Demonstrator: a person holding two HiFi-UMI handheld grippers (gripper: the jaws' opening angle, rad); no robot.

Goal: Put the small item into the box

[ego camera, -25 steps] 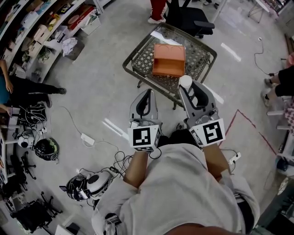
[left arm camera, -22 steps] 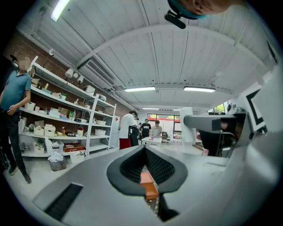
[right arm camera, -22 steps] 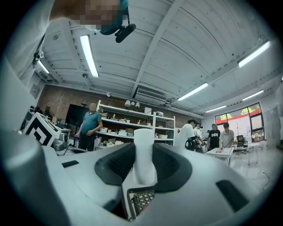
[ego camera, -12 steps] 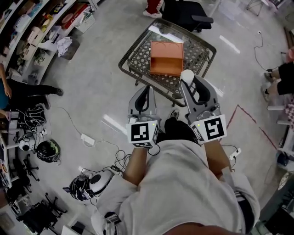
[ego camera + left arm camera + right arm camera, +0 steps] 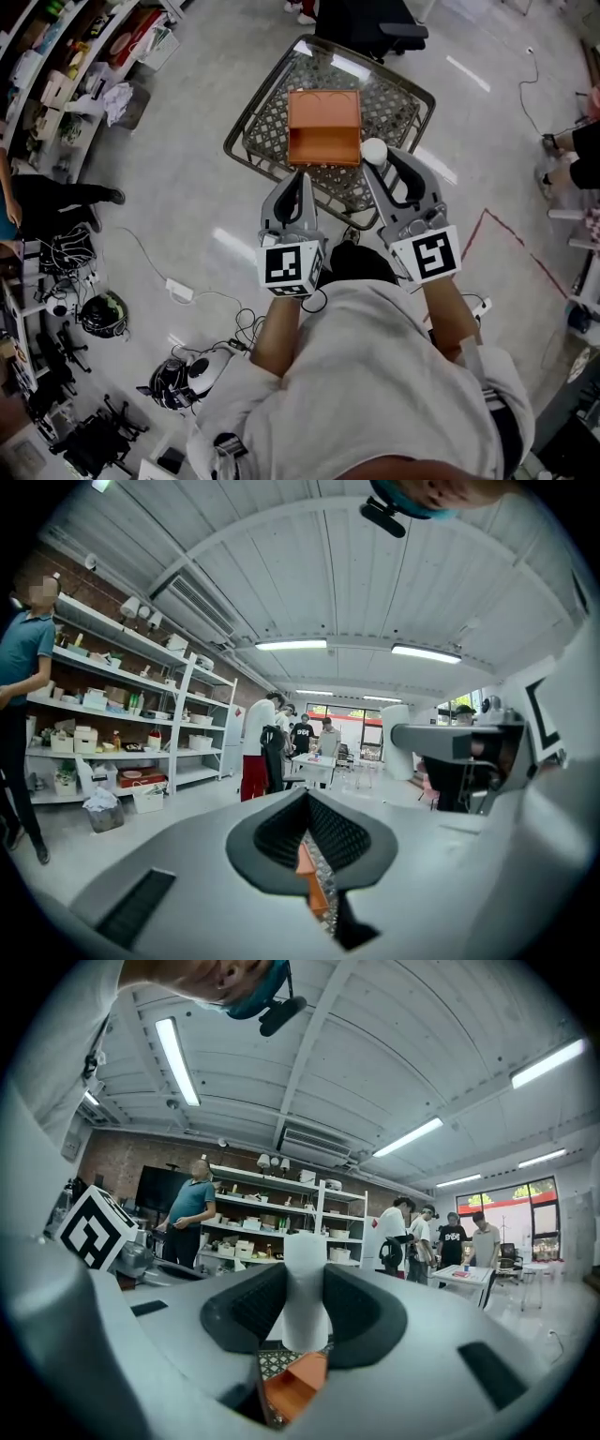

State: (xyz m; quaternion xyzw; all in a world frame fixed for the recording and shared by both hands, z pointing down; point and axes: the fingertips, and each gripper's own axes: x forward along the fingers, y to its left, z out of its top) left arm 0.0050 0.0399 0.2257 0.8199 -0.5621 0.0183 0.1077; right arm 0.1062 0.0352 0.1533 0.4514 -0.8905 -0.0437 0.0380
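An open orange box sits on a metal mesh table in the head view. My right gripper is shut on a small white cylinder, held upright just off the box's near right corner. In the right gripper view the white cylinder stands between the dark pads of the right gripper, with the orange box below. My left gripper is shut and empty at the table's near edge, in front of the box. A sliver of the box shows through the left gripper's narrow gap.
A black office chair stands beyond the table. Shelves line the left side, with a person's legs near them. Cables and helmets lie on the floor at lower left. Red floor tape runs at the right.
Both grippers have moved forward toward the table; the white cylinder now sits beside the box's near right corner. The right grip is unchanged.
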